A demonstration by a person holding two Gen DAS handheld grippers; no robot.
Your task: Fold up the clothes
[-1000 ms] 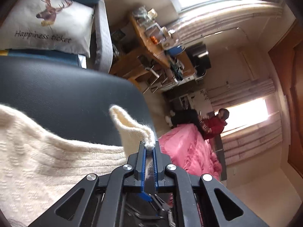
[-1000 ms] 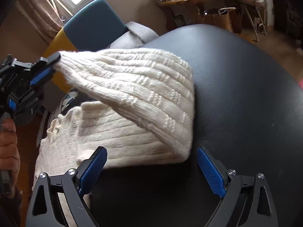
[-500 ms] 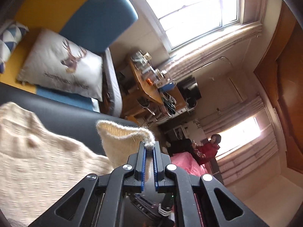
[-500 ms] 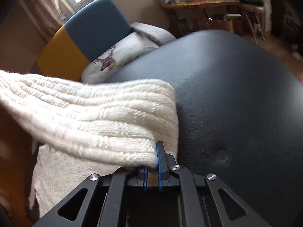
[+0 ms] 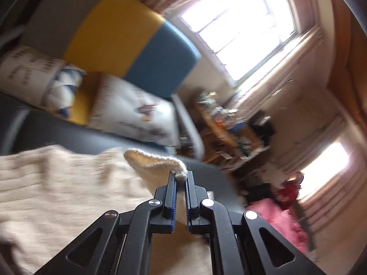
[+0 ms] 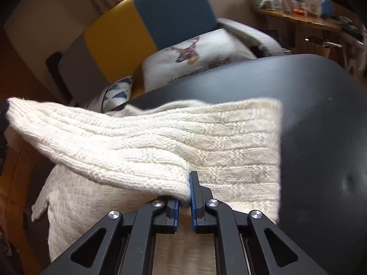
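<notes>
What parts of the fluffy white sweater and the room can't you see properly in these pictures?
- Left wrist view: the sweater and deer pillow are smeared by motion blur, so the knit and the pillow's words can't be read.
- Left wrist view: the left gripper hides the pinched edge.
- Right wrist view: the right gripper covers the sweater's near part; the far end runs off the left edge.
- Right wrist view: things on the wooden table are too small.

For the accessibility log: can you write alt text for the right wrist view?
The right gripper is shut on a lifted fold of a cream knitted sweater that lies on a black table. Behind the table stand a yellow and blue chair and a deer-print cushion.
</notes>
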